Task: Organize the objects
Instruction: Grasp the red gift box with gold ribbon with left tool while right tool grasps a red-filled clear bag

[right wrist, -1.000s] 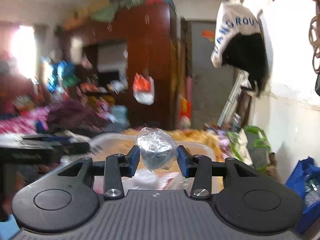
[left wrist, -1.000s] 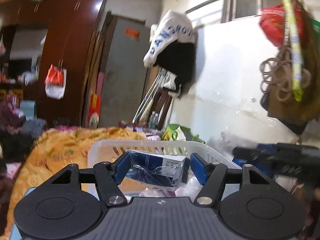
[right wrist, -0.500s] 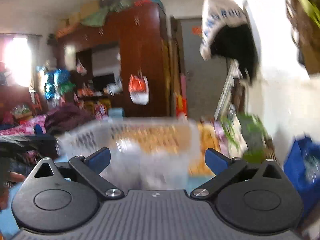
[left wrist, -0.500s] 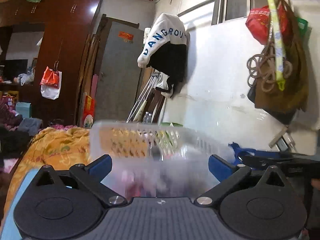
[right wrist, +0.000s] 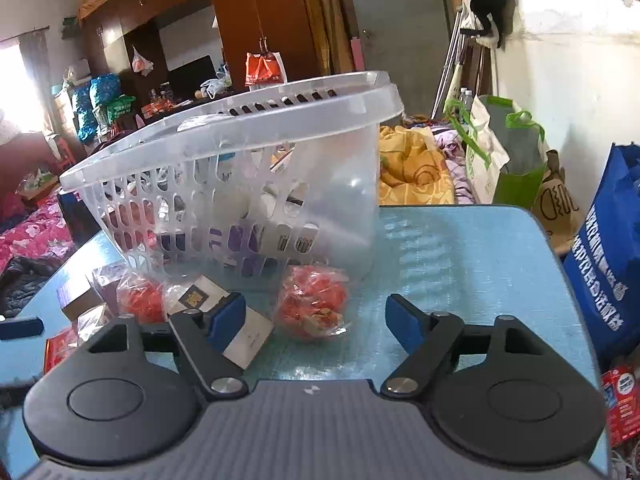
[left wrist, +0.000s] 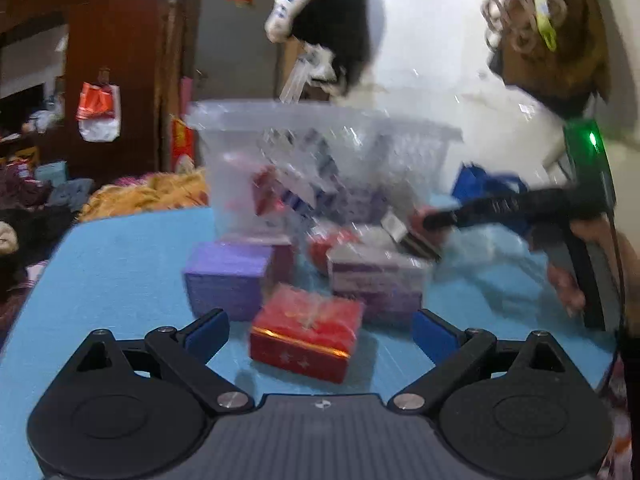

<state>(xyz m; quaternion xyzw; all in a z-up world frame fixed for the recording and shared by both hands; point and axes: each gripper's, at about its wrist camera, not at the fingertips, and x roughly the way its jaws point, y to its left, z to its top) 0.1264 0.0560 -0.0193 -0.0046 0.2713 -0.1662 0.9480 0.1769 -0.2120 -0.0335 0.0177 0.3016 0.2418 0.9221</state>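
On table: one basket, two purple boxes, one red box; both grippers' jaws open, empty.

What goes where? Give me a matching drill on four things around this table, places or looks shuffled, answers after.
Things:
1. red box
2. basket
3. blue bag
4. red wrapped bundle

Descriptions:
A. beside the table, past its right edge
B. on the table, just ahead of the left gripper, whose jaws are open
C. on the table, just ahead of the right gripper, whose jaws are open
D. translucent, slotted walls, packages inside

Pairs: 1-B, 2-D, 3-A, 4-C
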